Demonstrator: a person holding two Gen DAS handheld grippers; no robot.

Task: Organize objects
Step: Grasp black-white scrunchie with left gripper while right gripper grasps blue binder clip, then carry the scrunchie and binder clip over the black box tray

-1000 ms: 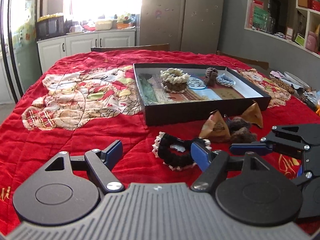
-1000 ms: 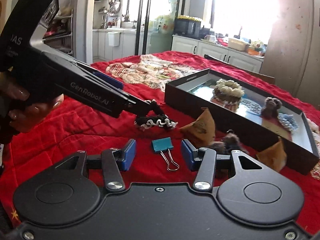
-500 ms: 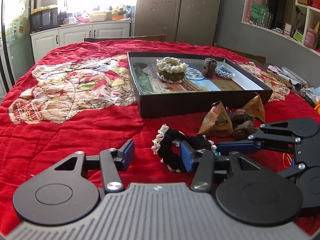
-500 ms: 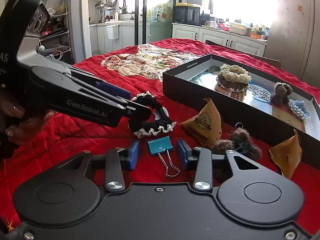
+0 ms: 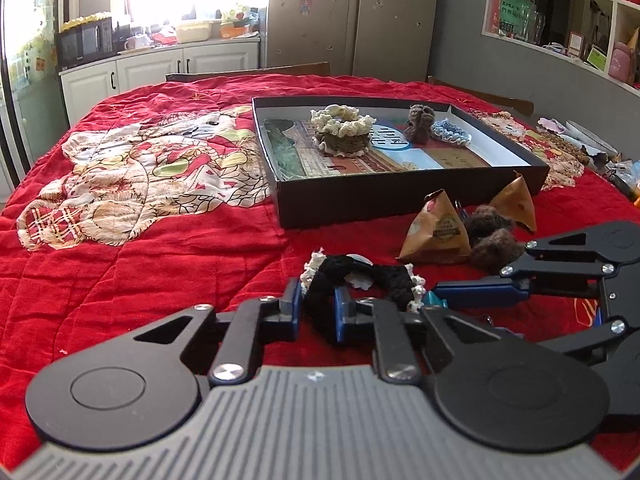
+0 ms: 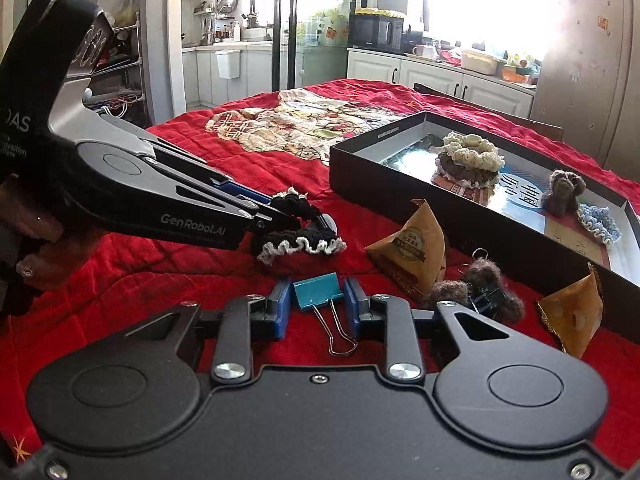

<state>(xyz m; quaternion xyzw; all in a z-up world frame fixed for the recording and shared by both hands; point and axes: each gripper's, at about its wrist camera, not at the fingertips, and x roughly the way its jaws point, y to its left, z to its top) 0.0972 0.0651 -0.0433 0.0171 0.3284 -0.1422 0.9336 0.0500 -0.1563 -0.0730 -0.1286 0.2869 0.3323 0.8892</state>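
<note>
My left gripper (image 5: pixel 316 304) is shut on a black scrunchie with white trim (image 5: pixel 360 274), which lies on the red quilt; it also shows in the right wrist view (image 6: pixel 300 240). My right gripper (image 6: pixel 316 304) has closed on a teal binder clip (image 6: pixel 318 290), its pads touching both sides of the clip. A black tray (image 5: pixel 360 200) behind holds a cream scrunchie (image 5: pixel 342 126), a brown knitted figure (image 5: pixel 418 124) and a blue scrunchie (image 5: pixel 452 132).
Two brown paper pyramid packets (image 5: pixel 438 230) (image 5: pixel 516 204) and brown fuzzy balls (image 5: pixel 492 236) lie in front of the tray. A black clip (image 6: pixel 486 296) sits among the balls. The red quilt (image 5: pixel 160 240) covers the table.
Both grippers moved forward and closed: the left onto the black scrunchie, the right onto the teal binder clip.
</note>
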